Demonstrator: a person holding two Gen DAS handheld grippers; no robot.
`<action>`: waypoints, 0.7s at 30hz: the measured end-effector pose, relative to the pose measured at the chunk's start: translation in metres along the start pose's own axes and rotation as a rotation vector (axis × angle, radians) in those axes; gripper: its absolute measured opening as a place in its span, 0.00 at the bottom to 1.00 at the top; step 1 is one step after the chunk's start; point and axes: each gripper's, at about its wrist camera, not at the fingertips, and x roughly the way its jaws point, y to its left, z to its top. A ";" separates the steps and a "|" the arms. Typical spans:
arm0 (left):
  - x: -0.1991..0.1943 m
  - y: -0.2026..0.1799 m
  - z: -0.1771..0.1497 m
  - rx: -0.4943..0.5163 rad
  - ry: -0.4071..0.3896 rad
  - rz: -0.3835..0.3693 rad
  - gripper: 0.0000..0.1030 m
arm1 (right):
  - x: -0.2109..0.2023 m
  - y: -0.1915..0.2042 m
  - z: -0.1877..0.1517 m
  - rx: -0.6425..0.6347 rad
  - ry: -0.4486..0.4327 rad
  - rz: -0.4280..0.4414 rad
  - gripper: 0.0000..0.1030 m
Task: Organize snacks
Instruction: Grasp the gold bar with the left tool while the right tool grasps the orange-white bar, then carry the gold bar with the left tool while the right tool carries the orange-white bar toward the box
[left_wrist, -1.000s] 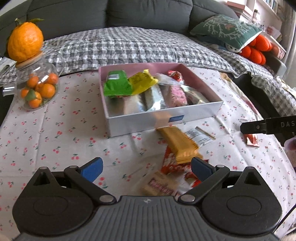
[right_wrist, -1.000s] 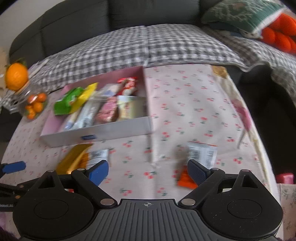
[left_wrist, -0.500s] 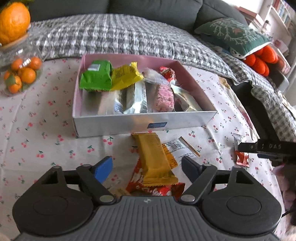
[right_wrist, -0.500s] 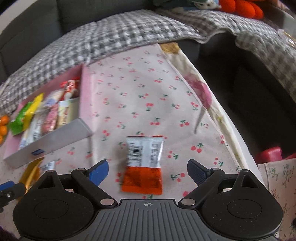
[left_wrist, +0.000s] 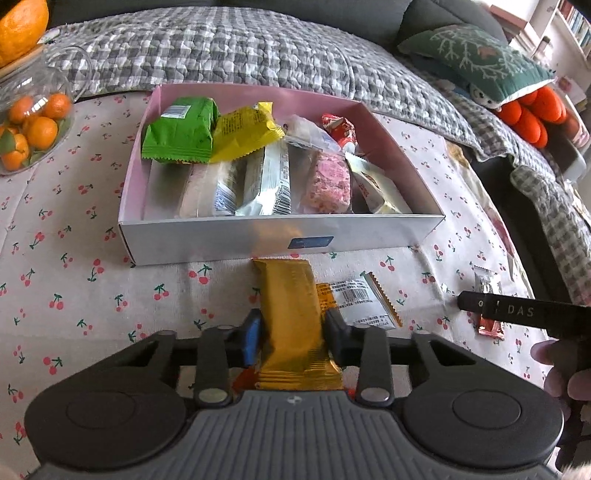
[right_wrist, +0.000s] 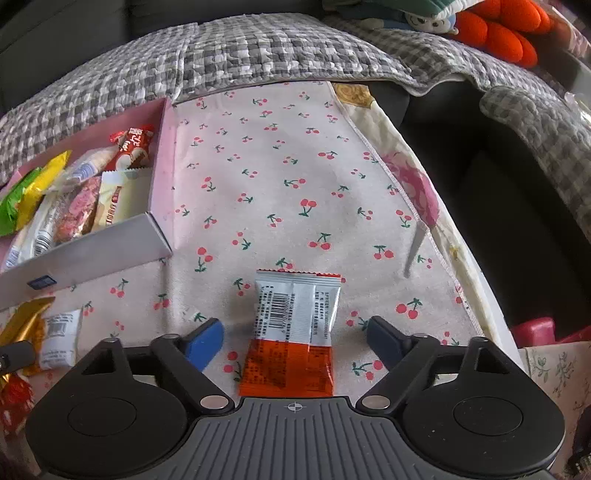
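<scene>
A gold-wrapped snack bar (left_wrist: 288, 295) lies on the cherry-print tablecloth just in front of the pink box (left_wrist: 280, 240) that holds several snacks. My left gripper (left_wrist: 291, 332) is closing on the bar, and its pads touch both long sides. A white-and-orange packet (left_wrist: 362, 302) lies partly under the bar. In the right wrist view an orange-and-silver packet (right_wrist: 297, 306) lies between the fingers of my right gripper (right_wrist: 295, 339). Those jaws are closing too, but gaps remain on both sides of the packet. The pink box (right_wrist: 92, 254) is at the left there.
A glass jar of small oranges (left_wrist: 33, 125) stands at the far left. A sofa with a checked blanket (left_wrist: 258, 51) runs behind the table. The table's right edge (right_wrist: 443, 229) drops to a dark gap. My right gripper's finger (left_wrist: 517, 314) crosses the left wrist view.
The left gripper moved forward over the gold bar and its jaws narrowed from wide apart onto the bar. The right gripper swung right and sank over the orange-and-silver packet, its jaws narrowing slightly.
</scene>
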 end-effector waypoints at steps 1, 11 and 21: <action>0.000 0.000 0.000 0.001 0.000 0.002 0.28 | -0.001 0.000 0.000 0.000 -0.002 0.002 0.73; -0.006 0.006 0.000 -0.002 0.007 0.000 0.27 | -0.006 0.004 0.002 -0.002 0.006 0.019 0.38; -0.019 0.014 -0.001 -0.021 0.005 -0.013 0.27 | -0.013 -0.006 0.002 0.106 0.073 0.119 0.38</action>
